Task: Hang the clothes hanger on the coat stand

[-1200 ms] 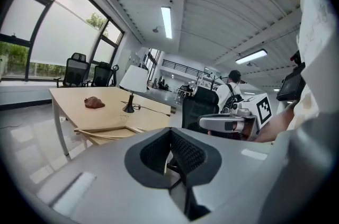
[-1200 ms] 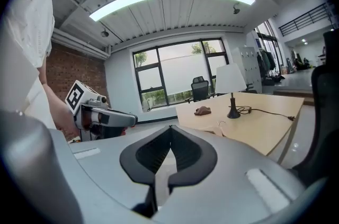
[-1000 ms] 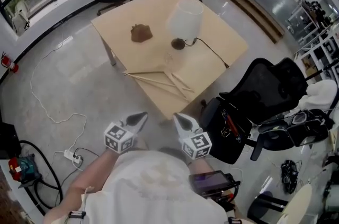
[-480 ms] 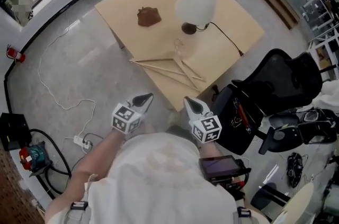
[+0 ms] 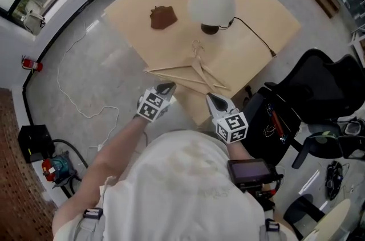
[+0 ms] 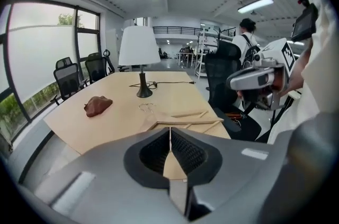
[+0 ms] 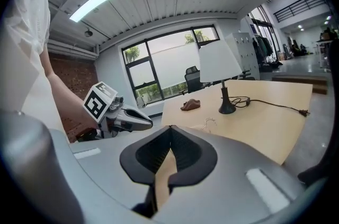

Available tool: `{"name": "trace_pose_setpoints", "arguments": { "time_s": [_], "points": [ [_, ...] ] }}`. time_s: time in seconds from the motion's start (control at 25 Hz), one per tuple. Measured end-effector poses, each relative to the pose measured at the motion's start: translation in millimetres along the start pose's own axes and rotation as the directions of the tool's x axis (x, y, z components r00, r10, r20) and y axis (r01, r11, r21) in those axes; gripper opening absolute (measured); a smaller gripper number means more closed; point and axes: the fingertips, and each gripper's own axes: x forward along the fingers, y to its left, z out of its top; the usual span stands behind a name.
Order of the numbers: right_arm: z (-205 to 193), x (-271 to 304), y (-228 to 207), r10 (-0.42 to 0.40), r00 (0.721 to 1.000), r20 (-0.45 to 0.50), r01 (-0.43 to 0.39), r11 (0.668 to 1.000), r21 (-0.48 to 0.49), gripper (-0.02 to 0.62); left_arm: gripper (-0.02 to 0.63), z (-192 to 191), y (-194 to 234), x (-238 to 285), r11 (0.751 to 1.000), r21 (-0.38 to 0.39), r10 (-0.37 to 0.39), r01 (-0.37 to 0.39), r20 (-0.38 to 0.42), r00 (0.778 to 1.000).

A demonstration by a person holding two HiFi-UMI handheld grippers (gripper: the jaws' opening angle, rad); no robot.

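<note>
- wooden hanger (image 5: 191, 70) lies flat on the table (image 5: 256, 17), dead centre of the head view
- left gripper (image 5: 166, 88) and right gripper (image 5: 213, 99) sit just below it, both pinched closed on nothing

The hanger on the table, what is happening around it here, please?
A person holds a gripper in each hand. The left gripper and the right gripper hover at the near corner of the table, just short of the wooden hanger lying flat there. Both sets of jaws are closed and empty. The hanger is not picked up yet, and no coat stand is in view.
</note>
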Motion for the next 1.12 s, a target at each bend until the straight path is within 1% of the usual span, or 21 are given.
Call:
{"name": "trace_pose_setpoints", "arguments": {
  "time_s": [0.08,0.12,0.16,0.2,0.32,0.44,0.52,0.6,0.68,0.84,0.88,1.0,1.08,1.12],
  "points": [
    [2.1,3.8,-12.8,0.005,1.0,-0.005,-0.005,1.0,0.009,0.014,0.027,0.8,10.3,20.3,0.999,0.043,0.007,-0.004,-0.055,0.998],
    [3.5,4.7,-18.9,0.007,1.0,-0.008,-0.007,1.0,0.012,0.014,0.049,-1.1,14.5,30.8,0.998,0.063,0.009,-0.003,-0.086,0.996],
    [5.2,5.1,-24.7,0.007,1.0,-0.009,-0.007,1.0,0.014,0.014,0.066,-4.5,18.7,41.1,0.997,0.081,0.012,-0.003,-0.118,0.993],
    [7.1,5.5,-30.6,0.005,1.0,-0.009,-0.005,1.0,0.017,0.014,0.067,-9.2,23.5,50.7,0.995,0.098,0.02,-0.004,-0.154,0.988],
    [11.1,4.4,-48.7,-0.013,1.0,-0.011,0.014,0.999,0.039,0.014,0.078,-21.4,41.6,76.9,0.991,0.136,0.056,-0.021,-0.258,0.964],
    [9.5,-1.0,-64.8,-0.033,0.999,-0.019,0.035,0.997,0.069,0.014,0.116,-23.7,58.6,102.7,0.984,0.175,0.084,-0.027,-0.325,0.942],
    [6.3,-5.0,-75.9,-0.049,0.998,-0.028,0.051,0.995,0.086,0.014,0.148,-27.1,66.5,119.8,0.975,0.223,0.09,-0.005,-0.37,0.925],
    [2.6,-8.2,-88.0,-0.066,0.997,-0.036,0.07,0.992,0.104,0.014,0.171,-35.5,71.6,134.4,0.963,0.266,0.082,0.037,-0.423,0.902],
    [0.0,-10.2,-98.6,-0.081,0.996,-0.042,0.086,0.989,0.119,0.014,0.176,-42.1,74.2,144.5,0.949,0.305,0.076,0.079,-0.465,0.882],
    [0.8,-9.8,-110.8,-0.087,0.995,-0.047,0.093,0.987,0.133,0.014,0.175,-51.4,75.1,153.3,0.915,0.382,0.101,0.127,-0.522,0.847],
    [1.8,-8.6,-113.2,-0.086,0.995,-0.046,0.092,0.987,0.134,0.014,0.171,-53.1,74.2,154.5,0.908,0.398,0.107,0.133,-0.525,0.844],
    [5.5,-3.9,-118.9,-0.079,0.996,-0.042,0.084,0.988,0.132,0.014,0.153,-55.5,71.5,155.7,0.887,0.442,0.125,0.134,-0.508,0.852],
    [7.5,0.0,-120.8,-0.067,0.997,-0.041,0.072,0.989,0.13,0.014,0.101,-56.8,73.5,155.3,0.869,0.479,0.154,0.127,-0.505,0.849],
    [8.4,1.7,-121.6,-0.061,0.997,-0.041,0.066,0.99,0.128,0.014,0.097,-57.2,74.9,155.3,0.864,0.487,0.164,0.126,-0.51,0.845]
  ]
}}
